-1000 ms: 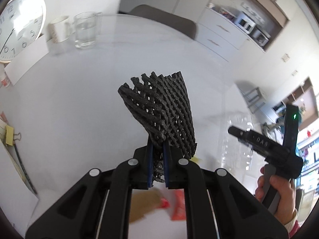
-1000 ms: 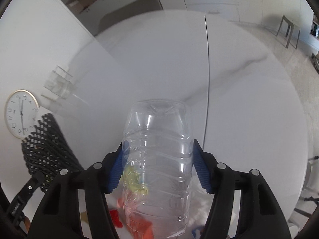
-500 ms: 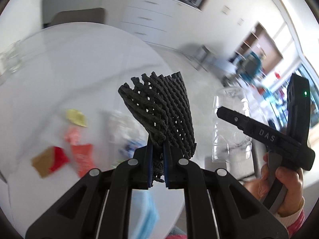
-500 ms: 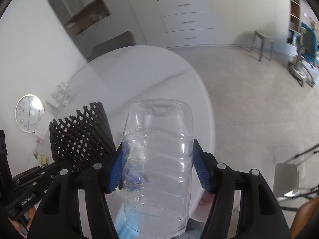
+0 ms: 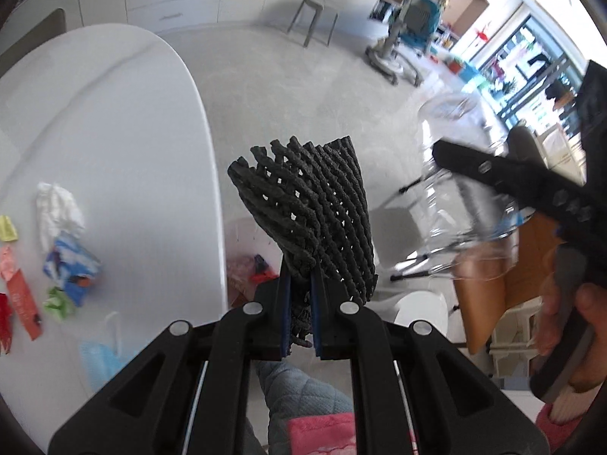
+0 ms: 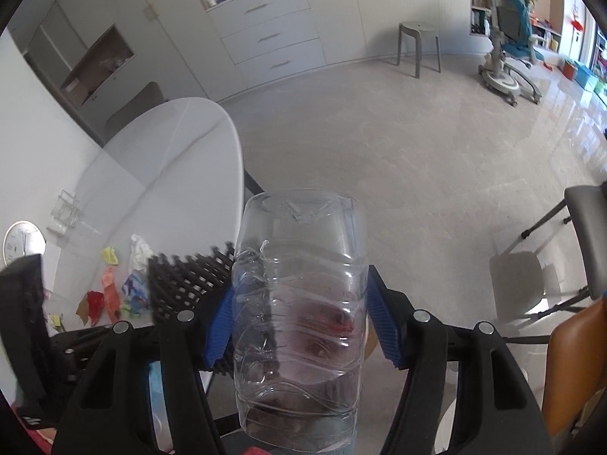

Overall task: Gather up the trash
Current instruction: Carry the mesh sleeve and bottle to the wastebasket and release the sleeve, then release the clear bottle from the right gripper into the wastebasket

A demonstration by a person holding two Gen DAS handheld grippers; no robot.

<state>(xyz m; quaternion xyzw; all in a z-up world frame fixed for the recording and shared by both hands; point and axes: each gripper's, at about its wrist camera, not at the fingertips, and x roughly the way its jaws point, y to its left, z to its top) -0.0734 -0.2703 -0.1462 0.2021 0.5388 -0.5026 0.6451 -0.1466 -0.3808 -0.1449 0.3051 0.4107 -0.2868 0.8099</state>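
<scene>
My left gripper [image 5: 301,288] is shut on a black foam net sleeve [image 5: 307,204], which sticks up past the rim of the white table [image 5: 114,113]. My right gripper [image 6: 299,322] is shut on a clear, empty plastic bottle [image 6: 299,303], held base-forward over the floor. In the left wrist view the bottle [image 5: 455,189] shows blurred at the right, in a hand-held gripper. Loose trash lies on the table: a white tissue [image 5: 57,204], a blue wrapper [image 5: 70,269], red strips [image 5: 19,295] and a blue mask [image 5: 100,360]. Below the table edge is a pale container with red scraps [image 5: 246,265].
An orange chair [image 5: 489,288] and a grey folding chair [image 6: 584,235] stand to the right. A grey stool [image 6: 417,45] and a teal desk chair [image 6: 508,38] are far across the open floor. A clock [image 6: 21,242] lies on the table's far side.
Both grippers have swung from above the table to beyond its edge, still holding the net sleeve and the bottle. The table and its trash now lie to the left, with floor ahead.
</scene>
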